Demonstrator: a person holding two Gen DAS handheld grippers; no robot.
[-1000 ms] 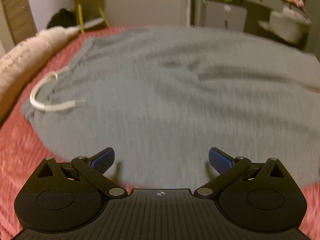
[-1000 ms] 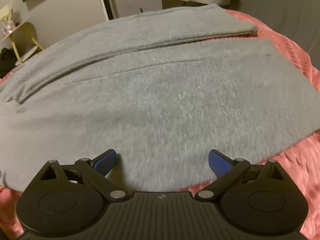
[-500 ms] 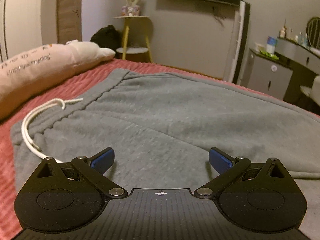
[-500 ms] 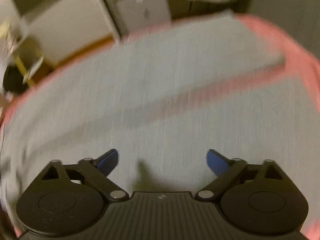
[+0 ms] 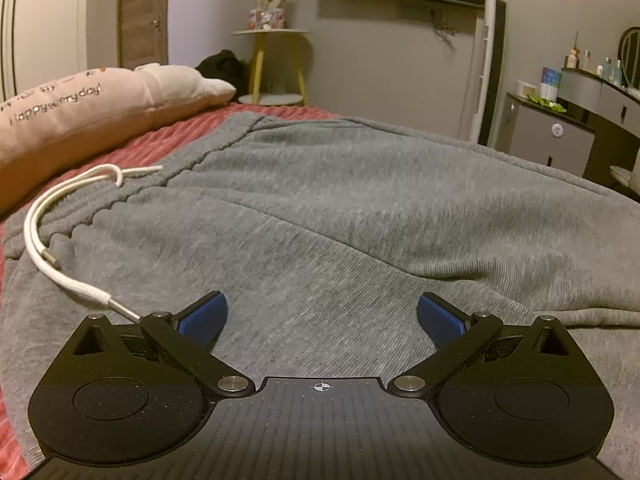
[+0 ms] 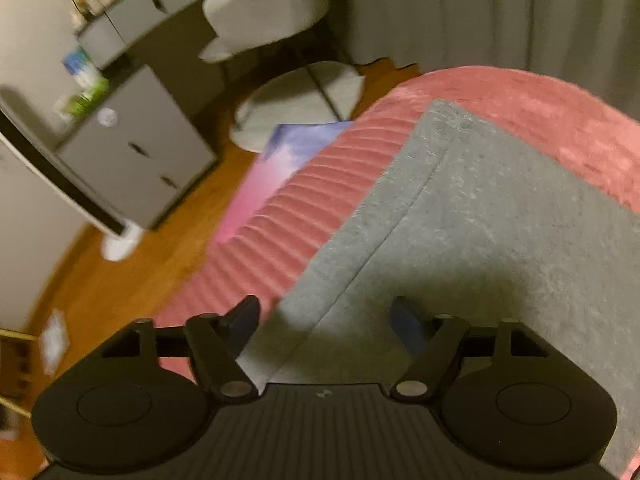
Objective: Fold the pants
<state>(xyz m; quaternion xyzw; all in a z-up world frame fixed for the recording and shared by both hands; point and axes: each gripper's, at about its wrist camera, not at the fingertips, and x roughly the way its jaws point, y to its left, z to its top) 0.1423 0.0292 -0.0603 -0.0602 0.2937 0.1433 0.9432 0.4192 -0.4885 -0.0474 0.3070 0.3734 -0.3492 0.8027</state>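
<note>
Grey sweatpants (image 5: 320,200) lie spread on a red ribbed bedspread (image 5: 168,132). In the left wrist view the waistband (image 5: 120,196) is at the left, with a white drawstring (image 5: 48,248) looping over it. My left gripper (image 5: 322,318) is open and empty, low over the hip area. In the right wrist view the pant leg (image 6: 500,232) ends in a hem (image 6: 452,116) near the bed's far edge. My right gripper (image 6: 324,320) is open and empty over the leg's left edge.
A pink pillow (image 5: 80,108) lies at the left of the bed. A yellow stool (image 5: 272,64), grey cabinet (image 6: 132,156) and a grey chair (image 6: 272,4) stand on the wooden floor (image 6: 120,272) beyond the bed. The bedspread (image 6: 540,104) shows around the hem.
My left gripper has dropped lower and closer to the waistband. My right gripper has swung along the leg to its hem end, now looking past the bed's edge to the floor.
</note>
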